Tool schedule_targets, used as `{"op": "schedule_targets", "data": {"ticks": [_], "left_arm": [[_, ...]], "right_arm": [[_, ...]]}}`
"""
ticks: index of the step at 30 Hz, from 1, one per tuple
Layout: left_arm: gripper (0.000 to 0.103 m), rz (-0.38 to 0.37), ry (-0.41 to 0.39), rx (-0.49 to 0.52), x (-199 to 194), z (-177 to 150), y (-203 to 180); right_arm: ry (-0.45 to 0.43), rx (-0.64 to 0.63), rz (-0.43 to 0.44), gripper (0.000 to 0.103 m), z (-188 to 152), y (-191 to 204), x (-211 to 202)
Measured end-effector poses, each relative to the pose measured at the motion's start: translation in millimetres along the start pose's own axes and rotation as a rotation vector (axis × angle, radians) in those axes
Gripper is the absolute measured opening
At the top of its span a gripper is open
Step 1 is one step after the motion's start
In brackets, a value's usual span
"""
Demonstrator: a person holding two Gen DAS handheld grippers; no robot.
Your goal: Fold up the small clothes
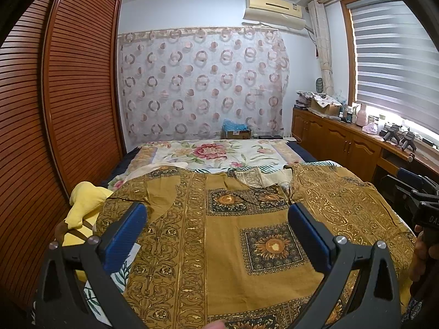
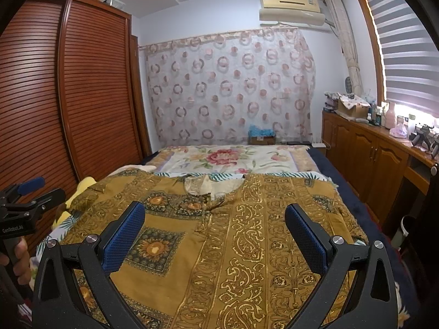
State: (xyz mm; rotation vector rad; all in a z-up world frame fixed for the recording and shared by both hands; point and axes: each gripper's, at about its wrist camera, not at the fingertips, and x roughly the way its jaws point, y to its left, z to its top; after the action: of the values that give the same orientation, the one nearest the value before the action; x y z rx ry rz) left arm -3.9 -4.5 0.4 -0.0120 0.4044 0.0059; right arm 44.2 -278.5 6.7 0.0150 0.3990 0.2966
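A mustard-gold patterned shirt lies spread flat on the bed, neckline toward the far end; it also shows in the right wrist view. My left gripper is open and empty, held above the shirt's left half. My right gripper is open and empty above the shirt's right half. The right gripper shows at the right edge of the left wrist view; the left gripper shows at the left edge of the right wrist view.
A yellow soft toy lies at the bed's left edge beside the slatted wardrobe. A floral bedspread covers the far bed. A wooden cabinet with clutter runs along the right under the window.
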Motion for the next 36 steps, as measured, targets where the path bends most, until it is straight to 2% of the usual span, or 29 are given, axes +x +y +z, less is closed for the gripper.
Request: {"op": "schedule_targets", "data": {"ticks": [36], "left_arm": [[0.103, 0.002, -0.005, -0.001, -2.6, 2.9, 1.6]], "right_arm": [[-0.005, 0.005, 0.003, 0.103, -0.3, 0.7, -0.6]]}}
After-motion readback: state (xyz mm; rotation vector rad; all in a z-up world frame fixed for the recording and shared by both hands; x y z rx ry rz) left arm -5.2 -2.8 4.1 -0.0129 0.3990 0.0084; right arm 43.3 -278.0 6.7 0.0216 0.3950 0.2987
